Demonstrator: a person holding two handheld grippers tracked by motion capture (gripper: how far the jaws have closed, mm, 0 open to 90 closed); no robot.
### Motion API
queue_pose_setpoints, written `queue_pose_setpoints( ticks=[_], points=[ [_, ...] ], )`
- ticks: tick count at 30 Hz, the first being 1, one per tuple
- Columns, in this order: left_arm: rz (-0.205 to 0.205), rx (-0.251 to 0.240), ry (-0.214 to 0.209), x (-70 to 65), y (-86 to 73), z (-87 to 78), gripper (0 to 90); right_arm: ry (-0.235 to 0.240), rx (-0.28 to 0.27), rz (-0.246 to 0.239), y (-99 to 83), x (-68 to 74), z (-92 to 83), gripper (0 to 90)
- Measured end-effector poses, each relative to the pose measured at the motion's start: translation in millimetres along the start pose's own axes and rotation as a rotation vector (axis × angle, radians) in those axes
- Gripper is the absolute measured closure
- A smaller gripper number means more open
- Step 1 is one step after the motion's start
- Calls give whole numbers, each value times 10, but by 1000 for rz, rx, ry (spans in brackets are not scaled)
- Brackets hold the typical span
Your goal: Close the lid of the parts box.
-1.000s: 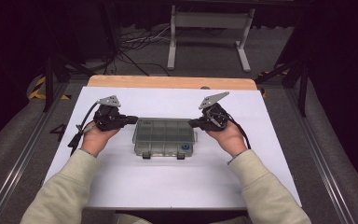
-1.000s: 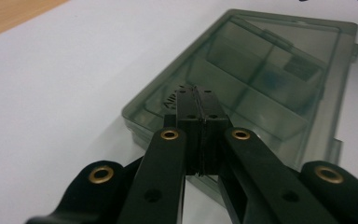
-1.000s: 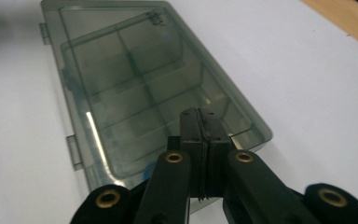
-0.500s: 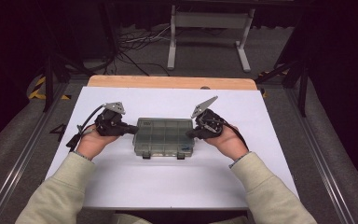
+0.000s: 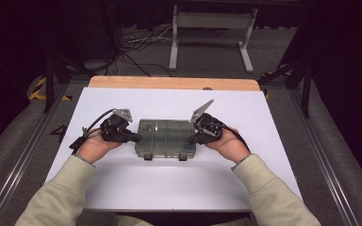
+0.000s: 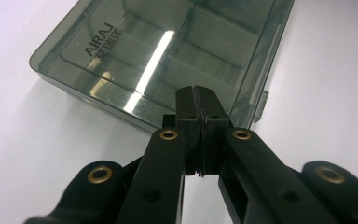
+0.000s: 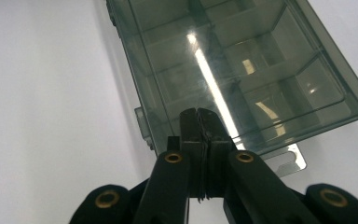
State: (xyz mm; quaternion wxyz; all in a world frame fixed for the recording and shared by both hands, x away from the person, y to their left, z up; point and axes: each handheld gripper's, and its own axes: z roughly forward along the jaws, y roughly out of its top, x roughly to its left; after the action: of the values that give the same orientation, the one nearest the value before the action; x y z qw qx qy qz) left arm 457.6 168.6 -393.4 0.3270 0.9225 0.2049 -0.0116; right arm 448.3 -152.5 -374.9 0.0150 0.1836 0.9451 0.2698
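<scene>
With both my left gripper [image 5: 134, 138] and right gripper [image 5: 193, 139] clenched empty against the ends of the clear compartment box [image 5: 165, 137] mid-table [image 5: 122, 183], I judge uneven pushing could skid or twist it.

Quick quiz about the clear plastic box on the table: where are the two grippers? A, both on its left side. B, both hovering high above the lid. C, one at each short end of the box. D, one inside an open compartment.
C: the left gripper sits at the box's left end and the right gripper at its right end, both shut, lid closed.
</scene>
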Motion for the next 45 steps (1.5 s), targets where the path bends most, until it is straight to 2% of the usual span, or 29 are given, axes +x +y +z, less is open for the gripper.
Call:
queue_pose_setpoints(
  ticks=[5, 13, 19, 21, 27, 39, 41, 42, 43, 45],
  points=[
    [7, 30, 0, -7, -4, 31, 889, 0, 15, -9, -1, 10, 32, 898],
    [7, 32, -2, -19, -5, 35, 889, 4, 39, -15, 3, 33, 71, 898],
    [20, 40, 10, -33, 3, 33, 890, -2, 38, -25, 1, 44, 88, 900],
    [22, 40, -2, -37, 4, 38, 890, -9, 36, -27, -3, 52, 89, 900],
    [22, 35, -3, -49, 9, 52, 892, -29, 40, -42, -3, 83, 91, 900],
    [21, 39, 29, -103, 13, 68, 897, -36, 11, -36, -38, 102, 101, 900],
    [20, 37, 25, -103, 14, 72, 898, -35, 8, -38, -42, 99, 101, 900],
    [24, 61, 5, -101, 14, 110, 898, -34, 3, -37, -48, 97, 102, 900],
    [14, 63, -35, -105, 13, 148, 898, -37, 25, -38, -58, 98, 132, 900],
    [32, 56, -6, -143, 27, 159, 898, -40, 4, -41, -69, 120, 158, 900]
  ],
)
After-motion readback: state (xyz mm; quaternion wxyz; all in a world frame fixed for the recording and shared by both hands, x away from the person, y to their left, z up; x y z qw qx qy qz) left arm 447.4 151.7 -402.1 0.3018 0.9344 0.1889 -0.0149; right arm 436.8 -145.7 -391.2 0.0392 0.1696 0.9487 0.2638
